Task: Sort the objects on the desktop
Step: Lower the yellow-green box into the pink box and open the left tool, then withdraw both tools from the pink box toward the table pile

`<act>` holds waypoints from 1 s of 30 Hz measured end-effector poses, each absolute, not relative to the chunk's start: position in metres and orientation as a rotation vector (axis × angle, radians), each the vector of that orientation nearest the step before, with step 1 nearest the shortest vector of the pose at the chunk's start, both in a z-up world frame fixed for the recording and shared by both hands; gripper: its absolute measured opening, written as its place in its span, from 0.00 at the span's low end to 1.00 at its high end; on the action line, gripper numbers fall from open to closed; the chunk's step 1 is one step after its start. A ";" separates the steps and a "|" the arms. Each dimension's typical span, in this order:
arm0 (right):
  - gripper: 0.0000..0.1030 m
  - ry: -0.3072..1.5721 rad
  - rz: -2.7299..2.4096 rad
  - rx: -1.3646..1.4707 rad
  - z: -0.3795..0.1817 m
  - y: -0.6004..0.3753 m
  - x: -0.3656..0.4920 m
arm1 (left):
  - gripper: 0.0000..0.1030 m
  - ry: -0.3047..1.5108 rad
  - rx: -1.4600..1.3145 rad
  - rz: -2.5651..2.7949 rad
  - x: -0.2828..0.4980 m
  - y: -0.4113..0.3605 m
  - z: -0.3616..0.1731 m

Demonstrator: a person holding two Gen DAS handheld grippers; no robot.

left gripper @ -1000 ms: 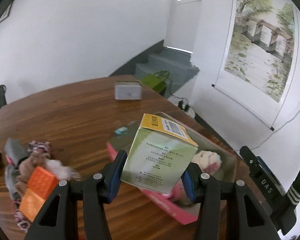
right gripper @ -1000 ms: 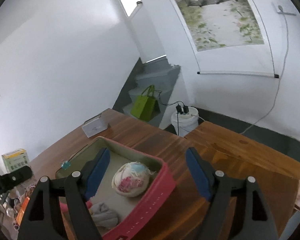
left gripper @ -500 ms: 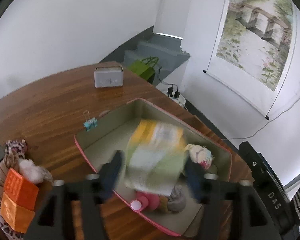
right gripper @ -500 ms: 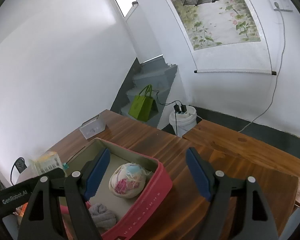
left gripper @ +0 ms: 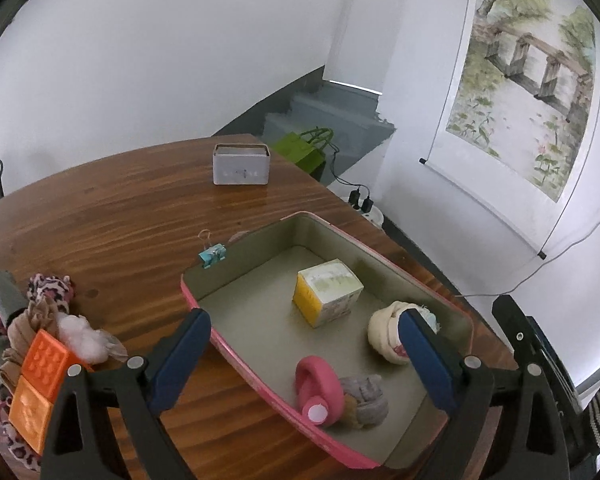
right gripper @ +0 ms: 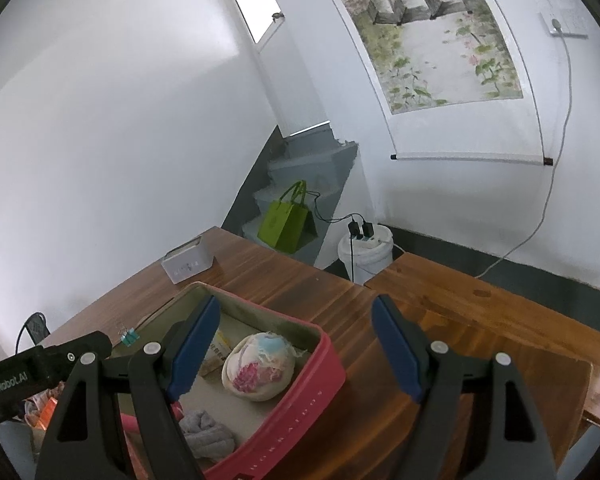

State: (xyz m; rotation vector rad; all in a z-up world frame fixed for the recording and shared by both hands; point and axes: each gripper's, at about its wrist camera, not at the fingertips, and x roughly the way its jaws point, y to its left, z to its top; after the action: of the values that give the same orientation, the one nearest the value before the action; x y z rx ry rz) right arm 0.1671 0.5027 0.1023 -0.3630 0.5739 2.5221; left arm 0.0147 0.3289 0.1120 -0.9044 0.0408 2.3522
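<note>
The left gripper (left gripper: 304, 346) is spread, empty. The carton (left gripper: 327, 293) rests mid-frame inside the pink tray (left gripper: 236, 354). The right gripper (right gripper: 296, 344) is spread, empty.

"GenRobot.AI" on the left hand-held gripper (right gripper: 80, 354)

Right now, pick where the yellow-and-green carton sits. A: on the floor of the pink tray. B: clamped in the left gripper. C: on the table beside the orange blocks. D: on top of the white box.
A: the yellow-and-green carton rests inside the pink tray, clear of the open left gripper.
</note>
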 end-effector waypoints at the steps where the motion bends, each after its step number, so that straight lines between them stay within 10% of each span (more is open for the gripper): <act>1: 0.79 0.569 2.523 -0.364 0.102 0.502 0.167 | 0.94 0.039 -0.905 2.356 0.014 0.327 0.113; 30: 0.80 0.344 2.491 -0.317 0.110 0.471 0.163 | 0.94 -0.008 -0.876 2.637 0.027 0.213 0.109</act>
State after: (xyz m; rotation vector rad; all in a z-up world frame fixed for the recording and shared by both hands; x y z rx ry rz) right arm 0.1627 0.4708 0.1101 -0.3167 0.3436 2.4906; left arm 0.0268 0.2133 0.1093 -0.8765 -0.0080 2.6365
